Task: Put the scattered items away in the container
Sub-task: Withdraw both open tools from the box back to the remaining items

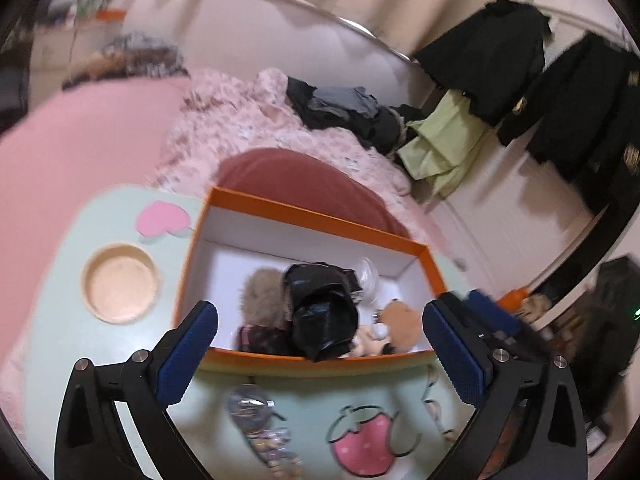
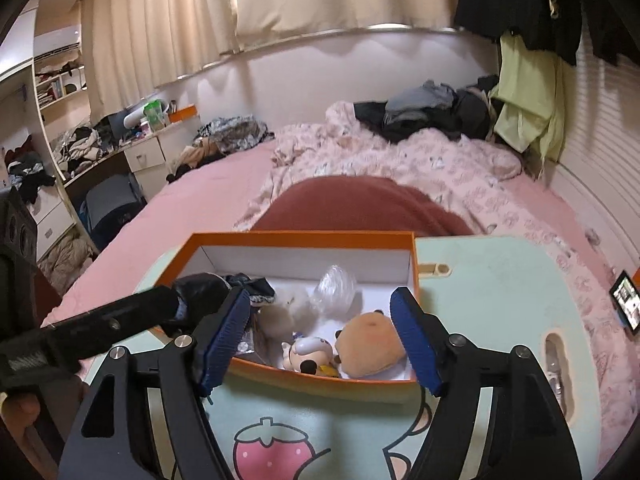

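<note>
Both tools are empty at this moment. The left gripper [image 1: 320,344] stands with its blue pads spread very wide, and the right gripper [image 2: 324,340] is open too, a little less wide; nothing is between the fingers of either one. They hang just in front of the near edge of the orange box [image 1: 304,210], which sits at the far edge of the mint lap table [image 2: 500,276] on the bed.

Inside the box there are already a black plastic bag [image 1: 324,312], a grey furry ball [image 1: 262,298], a clear wrapper [image 2: 334,288], a small doll [image 2: 306,354] and a brown plush toy [image 2: 370,340]. On the table near its front edge, in the left view, a keychain with a round shiny charm and beads [image 1: 260,424] is not yet in the box. I think it is the next thing to take.

The risks I see are these. The black bag stands high and leans over the near wall, so it may slide out if a finger brushes it. The keychain is thin and loose; wide pads can close on only one part, and the rest may swing and catch on the box rim. The two tools are also close beside each other, so they may collide over the box. A push on the light box could move it off the far edge.
</note>
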{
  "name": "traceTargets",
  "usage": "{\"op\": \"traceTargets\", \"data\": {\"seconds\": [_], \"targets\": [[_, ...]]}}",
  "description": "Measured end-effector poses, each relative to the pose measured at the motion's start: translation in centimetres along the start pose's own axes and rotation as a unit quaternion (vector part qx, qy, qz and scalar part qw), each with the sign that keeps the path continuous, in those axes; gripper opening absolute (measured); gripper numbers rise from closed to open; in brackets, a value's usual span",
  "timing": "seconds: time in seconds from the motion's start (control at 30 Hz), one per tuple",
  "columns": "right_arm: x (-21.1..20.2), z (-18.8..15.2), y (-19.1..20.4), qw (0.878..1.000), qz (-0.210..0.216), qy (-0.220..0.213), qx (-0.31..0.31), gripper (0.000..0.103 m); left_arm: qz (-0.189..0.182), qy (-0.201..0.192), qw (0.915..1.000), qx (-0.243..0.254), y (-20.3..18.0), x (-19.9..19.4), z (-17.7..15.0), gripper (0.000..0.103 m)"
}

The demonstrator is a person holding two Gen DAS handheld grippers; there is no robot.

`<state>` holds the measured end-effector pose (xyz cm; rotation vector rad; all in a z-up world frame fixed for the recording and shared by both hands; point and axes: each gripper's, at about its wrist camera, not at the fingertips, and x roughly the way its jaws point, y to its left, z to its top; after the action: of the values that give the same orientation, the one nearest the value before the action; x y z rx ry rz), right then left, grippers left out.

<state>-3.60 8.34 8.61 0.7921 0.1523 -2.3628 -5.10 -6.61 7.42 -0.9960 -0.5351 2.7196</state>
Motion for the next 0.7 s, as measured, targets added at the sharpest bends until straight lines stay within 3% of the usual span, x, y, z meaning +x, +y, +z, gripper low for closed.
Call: {"op": "traceTargets", "data": {"seconds": [0.2, 0.33, 0.47, 0.7], "targets": [[-2.5, -0.8, 0.2, 1.0, 0.019, -0.003, -0.001, 0.073, 0.056, -0.019, 0.9968, 0.054, -0.6, -3.3, -1.9, 0.102], [-2.7, -3.6, 0.2, 0.999, 0.021, 0.041, -0.011, 0.073, 0.068, 0.038, 0.995, 0.064, 0.7, -3.4, -5.0, 0.102], [-1.4, -7.3, 0.8, 0.994, -0.018, 0.096, -0.045, 0.073, 0.098, 0.083, 0.9895, 0.067, 2.4, -2.4, -8.1, 0.102], [0.0, -10.0, 0.9, 0.988, -0.04, 0.137, -0.052, 0.073, 0.141, 0.1, 0.9811, 0.087, 2.5, -1.2, -10.5, 0.102]]}}
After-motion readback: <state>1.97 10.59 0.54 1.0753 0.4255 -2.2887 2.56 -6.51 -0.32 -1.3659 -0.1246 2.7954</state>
